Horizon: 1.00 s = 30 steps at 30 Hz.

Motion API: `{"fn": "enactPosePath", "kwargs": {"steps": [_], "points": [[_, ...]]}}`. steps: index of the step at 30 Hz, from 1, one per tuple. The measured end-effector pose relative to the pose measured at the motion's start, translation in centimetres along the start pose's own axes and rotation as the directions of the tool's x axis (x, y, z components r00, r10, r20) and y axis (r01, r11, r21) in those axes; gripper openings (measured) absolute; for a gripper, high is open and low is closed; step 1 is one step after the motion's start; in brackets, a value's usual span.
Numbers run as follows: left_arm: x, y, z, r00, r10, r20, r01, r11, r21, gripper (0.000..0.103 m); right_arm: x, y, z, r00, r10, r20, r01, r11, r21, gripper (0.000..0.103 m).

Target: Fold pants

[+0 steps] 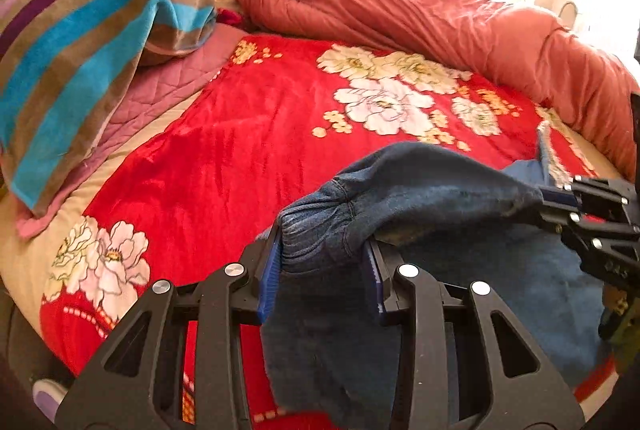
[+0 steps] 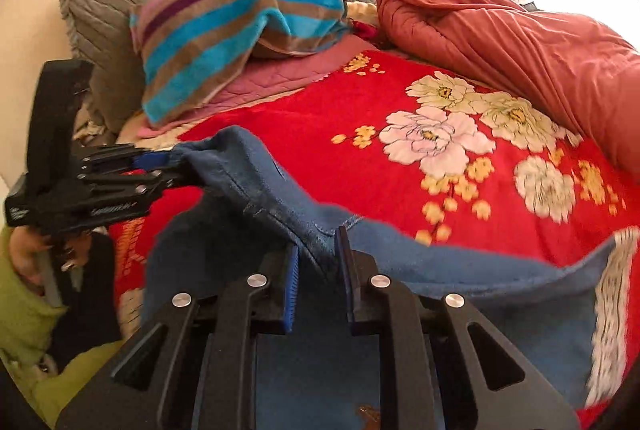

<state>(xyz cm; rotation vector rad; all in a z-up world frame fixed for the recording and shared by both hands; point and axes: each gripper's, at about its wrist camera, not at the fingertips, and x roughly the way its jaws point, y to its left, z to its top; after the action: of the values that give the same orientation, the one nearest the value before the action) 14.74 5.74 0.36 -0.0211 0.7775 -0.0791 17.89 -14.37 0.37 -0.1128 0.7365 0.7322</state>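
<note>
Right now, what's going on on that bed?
A person is folding a pair of blue pants on a bed covered by a red floral blanket, with handheld tongs in each hand. The left tongs are clamped on the gathered elastic waistband. The right tongs pinch a seam edge further along. The fabric between them is lifted off the blanket. A striped towel and a rolled orange quilt lie behind.

- Daylight blows out white at the top right in both views, beyond the far side of the bed (image 1: 248,134).
- Bed evenly bright, shadows soft.
- Strong fisheye bend, dark corners.
- Motion blur on the right view's right edge.
</note>
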Motion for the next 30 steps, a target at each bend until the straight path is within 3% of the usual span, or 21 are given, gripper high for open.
{"fn": "enactPosePath", "kwargs": {"steps": [6,12,14,16,20,21,22,24,25,28,30], "points": [[-2.2,-0.3,-2.5,0.999,-0.029,-0.015,0.030,0.999,0.025,0.027,-3.8,3.6,-3.0,0.999,0.036,0.002,-0.036,0.999,-0.013,0.015],[-2.7,0.7,-4.9,0.997,-0.034,-0.071,0.035,0.999,0.009,0.027,-5.0,8.1,-5.4,0.995,0.090,-0.043,-0.093,0.994,-0.064,0.015],[-2.7,0.9,-5.6,0.996,-0.028,-0.088,0.029,1.000,0.010,0.027,-4.8,9.2,-6.1,0.988,0.139,-0.062,-0.142,0.989,-0.050,0.007],[-2.8,1.0,-6.2,0.994,-0.035,-0.102,0.036,0.999,0.006,0.027,-4.3,10.3,-6.8,0.978,0.189,-0.089,-0.193,0.980,-0.037,0.007],[-3.1,1.0,-6.8,0.994,-0.030,-0.105,0.031,0.999,0.012,0.027,-3.7,11.7,-7.7,0.985,0.121,-0.126,-0.134,0.986,-0.096,0.008],[-3.2,1.1,-6.9,0.994,-0.034,-0.106,0.034,0.999,0.007,0.027,-4.0,11.5,-7.6,0.988,0.100,-0.115,-0.113,0.988,-0.105,0.015],[-3.4,1.2,-7.0,0.994,-0.039,-0.104,0.039,0.999,0.000,0.027,-4.3,11.4,-7.6,0.993,0.067,-0.101,-0.080,0.988,-0.128,0.032],[-3.6,1.4,-6.9,0.994,-0.050,-0.101,0.048,0.999,-0.016,0.027,-4.9,11.1,-7.6,0.997,0.005,-0.081,-0.021,0.980,-0.200,0.045],[-3.6,1.4,-6.8,0.994,-0.053,-0.098,0.051,0.998,-0.021,0.027,-5.1,11.0,-7.8,0.997,-0.037,-0.069,0.019,0.970,-0.244,0.045],[-3.8,1.4,-6.6,0.994,-0.057,-0.093,0.054,0.998,-0.029,0.027,-3.9,11.2,-8.9,0.983,-0.162,-0.084,0.112,0.900,-0.421,0.047],[-3.9,1.4,-6.4,0.994,-0.059,-0.093,0.056,0.998,-0.032,0.027,-2.0,11.3,-9.9,0.958,-0.275,-0.084,0.187,0.818,-0.544,0.048]]}}
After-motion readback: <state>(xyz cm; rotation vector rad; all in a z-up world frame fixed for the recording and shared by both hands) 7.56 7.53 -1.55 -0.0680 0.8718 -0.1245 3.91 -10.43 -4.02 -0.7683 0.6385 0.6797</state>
